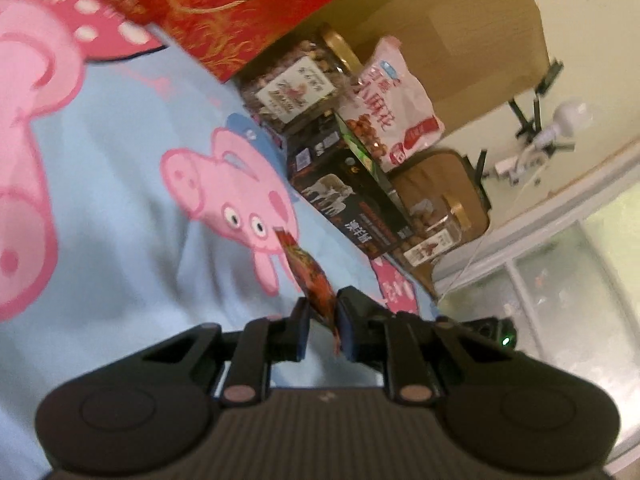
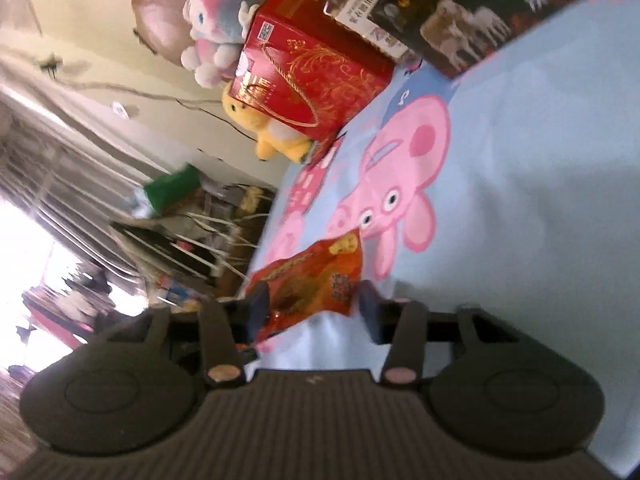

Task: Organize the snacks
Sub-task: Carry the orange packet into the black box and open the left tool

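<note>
Now left tool (image 1: 322, 312) pinches red snack pkt (image 1: 310, 272) edge-on.

Bed sheet (image 1: 120, 184): lying spread under everything, snacks sitting along its far edge.
Gift box (image 1: 236, 12): standing at the row's left end in the left wrist view.
Nut jar (image 1: 296, 84): lying on its side just right of the gift box, touching it.
Dark carton (image 1: 348, 192): lying in front of the nut jar, angling right.
Snack bag (image 1: 392, 104): leaning behind the dark carton, right of the nut jar.
Second jar (image 1: 436, 232): lying right of the dark carton, at the sheet's edge.
Snack packet (image 1: 310, 276): sitting between the left gripper (image 1: 322, 316) pads, above the sheet.
Plush toys (image 2: 224, 20): sitting behind the gift box in the right wrist view.
Right gripper (image 2: 312, 308): straddling the snack packet's end; contact unclear.
</note>
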`<move>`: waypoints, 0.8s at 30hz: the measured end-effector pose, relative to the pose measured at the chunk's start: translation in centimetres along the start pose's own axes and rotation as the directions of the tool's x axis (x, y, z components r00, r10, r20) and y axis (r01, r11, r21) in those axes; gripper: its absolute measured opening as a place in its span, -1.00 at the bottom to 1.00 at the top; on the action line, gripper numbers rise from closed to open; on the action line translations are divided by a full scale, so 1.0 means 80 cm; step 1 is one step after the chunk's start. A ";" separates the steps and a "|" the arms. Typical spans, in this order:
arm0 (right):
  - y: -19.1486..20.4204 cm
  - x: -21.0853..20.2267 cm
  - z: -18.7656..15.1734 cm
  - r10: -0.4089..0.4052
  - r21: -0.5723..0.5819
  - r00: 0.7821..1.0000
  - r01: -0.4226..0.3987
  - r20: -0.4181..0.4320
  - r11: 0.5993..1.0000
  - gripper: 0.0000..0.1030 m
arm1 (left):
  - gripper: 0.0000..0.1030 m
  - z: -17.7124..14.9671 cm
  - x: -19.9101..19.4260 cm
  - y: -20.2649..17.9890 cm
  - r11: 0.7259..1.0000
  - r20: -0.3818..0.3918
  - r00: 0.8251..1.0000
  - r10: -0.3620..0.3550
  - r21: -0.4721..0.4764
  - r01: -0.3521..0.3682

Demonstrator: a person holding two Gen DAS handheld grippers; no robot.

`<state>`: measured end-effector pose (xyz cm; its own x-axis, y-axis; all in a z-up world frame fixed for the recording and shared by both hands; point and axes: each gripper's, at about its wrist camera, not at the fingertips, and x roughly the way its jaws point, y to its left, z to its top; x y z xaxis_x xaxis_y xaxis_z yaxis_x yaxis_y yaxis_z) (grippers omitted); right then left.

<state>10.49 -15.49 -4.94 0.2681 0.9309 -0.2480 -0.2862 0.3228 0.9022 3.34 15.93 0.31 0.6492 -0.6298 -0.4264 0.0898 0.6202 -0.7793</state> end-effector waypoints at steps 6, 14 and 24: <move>0.045 -0.037 0.020 -0.069 -0.215 0.988 0.098 0.138 0.972 -0.72 | -0.70 0.042 0.056 -0.049 0.993 -0.061 0.998 0.000 0.117 0.007; 0.055 -0.105 0.108 -0.179 -0.293 0.861 0.347 0.475 0.891 -0.72 | -0.46 0.139 0.214 -0.150 0.930 -0.113 0.993 0.035 0.367 0.009; 0.025 -0.103 0.171 -0.405 -0.331 0.690 0.675 0.601 0.659 -0.13 | 0.08 0.168 0.283 -0.162 0.804 0.050 0.952 0.303 0.523 -0.284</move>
<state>20.29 -24.89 3.74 0.8532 0.4086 -0.3243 -0.3120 0.8979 0.3107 27.04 -0.13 6.94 0.6826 -0.3878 -0.6194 0.2826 0.9217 -0.2656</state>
